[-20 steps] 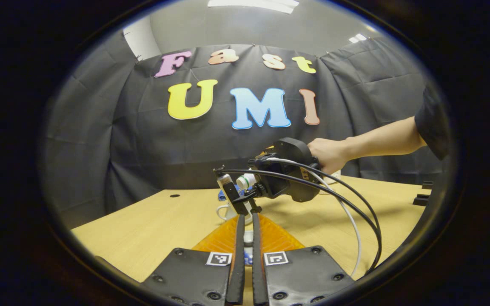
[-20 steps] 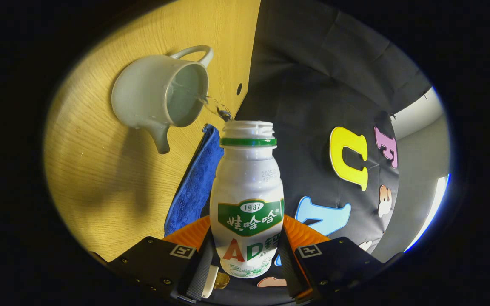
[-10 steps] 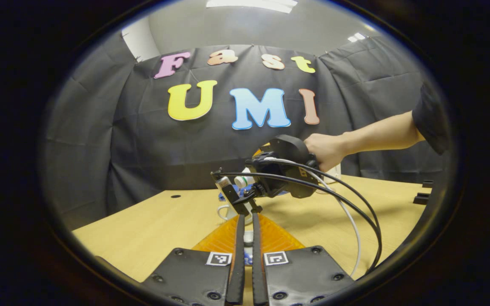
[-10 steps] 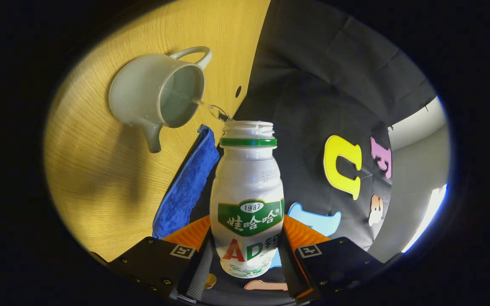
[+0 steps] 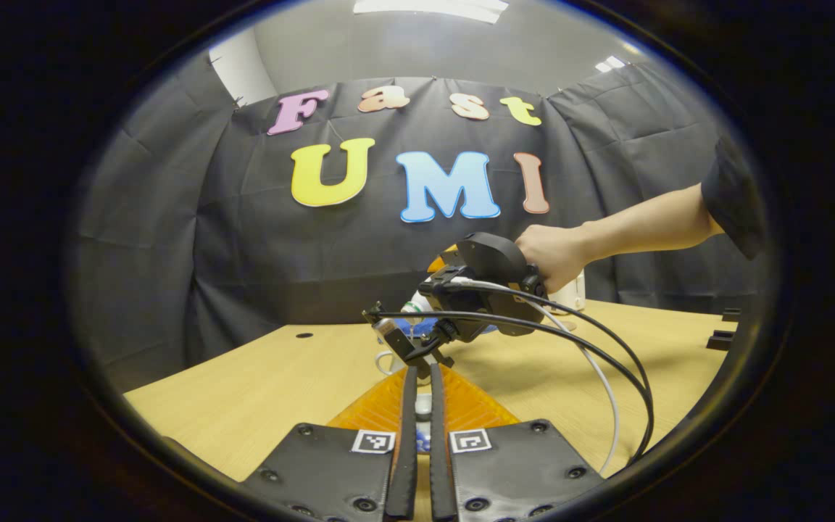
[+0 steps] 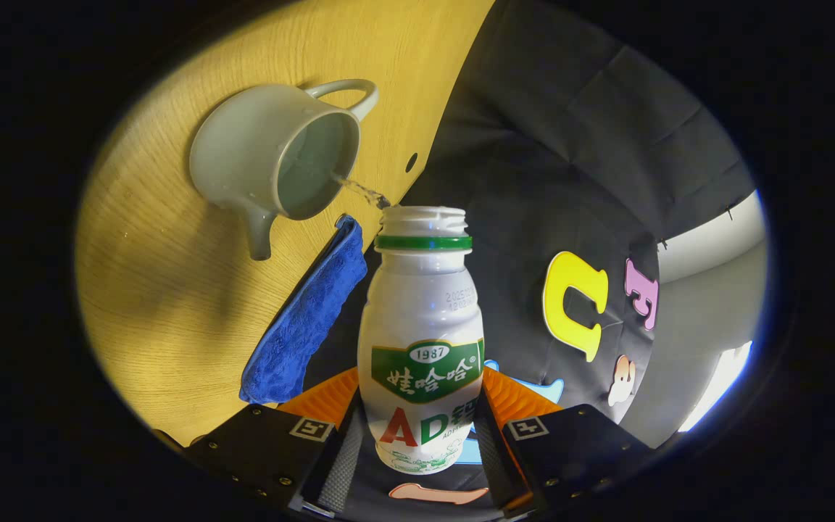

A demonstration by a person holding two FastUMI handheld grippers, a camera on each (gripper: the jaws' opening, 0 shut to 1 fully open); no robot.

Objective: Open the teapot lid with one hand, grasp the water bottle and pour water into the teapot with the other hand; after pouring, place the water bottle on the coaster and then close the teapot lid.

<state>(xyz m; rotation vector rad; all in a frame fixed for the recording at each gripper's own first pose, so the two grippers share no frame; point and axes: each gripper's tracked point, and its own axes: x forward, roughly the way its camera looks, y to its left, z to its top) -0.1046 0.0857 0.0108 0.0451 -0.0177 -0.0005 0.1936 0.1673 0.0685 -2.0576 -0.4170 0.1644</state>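
Note:
My right gripper (image 6: 417, 429) is shut on a white bottle (image 6: 421, 319) with a green label, cap off, tipped over sideways. A thin stream of water (image 6: 361, 193) runs from its mouth into the open white teapot (image 6: 258, 163), which stands lidless on the wooden table (image 6: 171, 290). A blue cloth coaster (image 6: 301, 319) lies next to the teapot. In the left gripper view a hand (image 5: 551, 255) holds the right gripper above the teapot (image 5: 386, 360). My left gripper (image 5: 418, 373) is shut, with a small white piece, apparently the lid's knob (image 5: 423, 407), between its fingers.
Black cables (image 5: 591, 341) loop from the right gripper over the table (image 5: 258, 391). The table has a small hole (image 5: 304, 336) near its back edge. Black blocks (image 5: 720, 339) sit at the right edge, and a white object (image 5: 571, 296) stands behind the hand.
The right gripper has tipped the bottle a little further and sunk slightly toward the teapot, and water keeps running. The left gripper has held still.

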